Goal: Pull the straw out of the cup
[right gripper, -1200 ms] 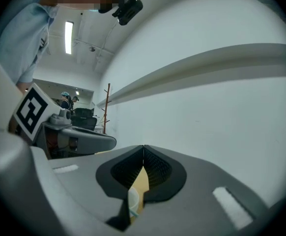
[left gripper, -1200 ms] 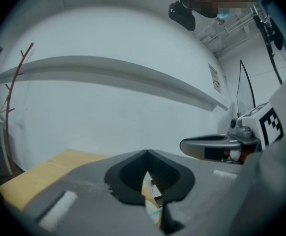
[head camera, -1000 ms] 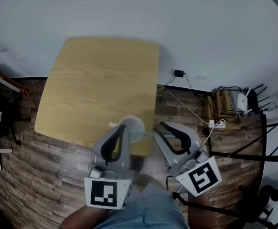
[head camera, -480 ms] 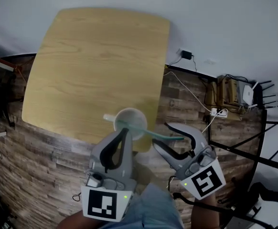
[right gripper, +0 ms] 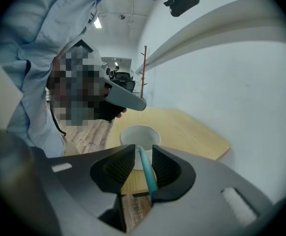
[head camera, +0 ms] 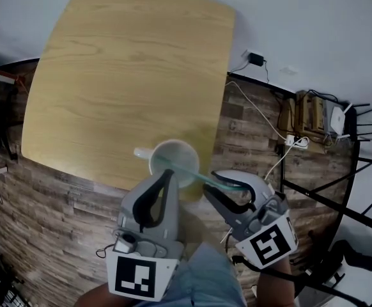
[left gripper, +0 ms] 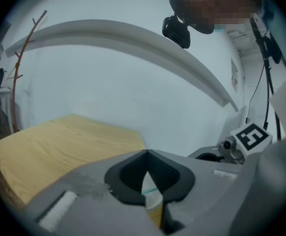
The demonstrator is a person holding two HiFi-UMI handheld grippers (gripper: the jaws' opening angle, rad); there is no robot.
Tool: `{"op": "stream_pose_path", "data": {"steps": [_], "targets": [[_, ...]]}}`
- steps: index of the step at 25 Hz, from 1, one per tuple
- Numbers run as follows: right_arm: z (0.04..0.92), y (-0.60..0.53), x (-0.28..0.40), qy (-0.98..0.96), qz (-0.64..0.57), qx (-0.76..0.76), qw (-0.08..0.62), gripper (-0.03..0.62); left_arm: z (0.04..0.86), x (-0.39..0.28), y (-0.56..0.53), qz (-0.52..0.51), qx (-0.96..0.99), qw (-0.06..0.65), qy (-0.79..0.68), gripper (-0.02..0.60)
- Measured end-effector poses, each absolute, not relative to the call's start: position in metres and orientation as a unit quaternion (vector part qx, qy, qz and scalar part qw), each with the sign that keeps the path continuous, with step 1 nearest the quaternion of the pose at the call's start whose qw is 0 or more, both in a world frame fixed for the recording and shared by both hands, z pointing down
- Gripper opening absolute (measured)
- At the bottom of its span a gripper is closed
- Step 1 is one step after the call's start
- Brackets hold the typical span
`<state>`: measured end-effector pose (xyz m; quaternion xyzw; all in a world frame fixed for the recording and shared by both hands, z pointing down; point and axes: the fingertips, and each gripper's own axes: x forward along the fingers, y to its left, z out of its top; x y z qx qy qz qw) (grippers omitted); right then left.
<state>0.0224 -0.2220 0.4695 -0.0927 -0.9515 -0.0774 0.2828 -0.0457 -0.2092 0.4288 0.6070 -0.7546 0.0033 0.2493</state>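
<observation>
Beyond the cup [head camera: 173, 162], the table [head camera: 128, 62] lay open to the wall [head camera: 301, 18]. At the cup's near rim the left gripper [head camera: 168, 172] sat close, and the straw [head camera: 204, 177] slanted rightward past the table edge.

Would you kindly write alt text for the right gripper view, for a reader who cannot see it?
A teal straw runs between the jaws of the right gripper, which stand apart and have just been closing; it rests against one pad only. Beyond the jaws, a white cup sits on a wooden table.
</observation>
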Motion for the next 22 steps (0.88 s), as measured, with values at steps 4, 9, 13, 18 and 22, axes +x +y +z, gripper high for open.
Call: {"op": "stream_pose_path", "data": {"steps": [4,9,13,18,22], "targets": [[0.478,-0.221,0.024,-0.948,-0.075,-0.096,0.293,0.106,0.43,-0.046,-0.209,0.002,0.605,0.252,-0.756,0.02],[0.482,-0.221,0.022,-0.949,-0.073,-0.092,0.291,0.049,0.433,-0.05,-0.207,0.002,0.602,0.255,-0.757,0.02],[0.483,-0.219,0.024,-0.95,-0.065,-0.092,0.292,0.041,0.433,-0.051,-0.205,0.004,0.6,0.254,-0.758,0.02],[0.477,-0.218,0.023,-0.952,-0.063,-0.09,0.287,0.038,0.431,-0.054,-0.204,0.007,0.6,0.247,-0.761,0.02],[0.467,-0.218,0.025,-0.955,-0.066,-0.079,0.277,0.037,0.422,-0.058,-0.201,0.008,0.599,0.234,-0.765,0.02]]}}
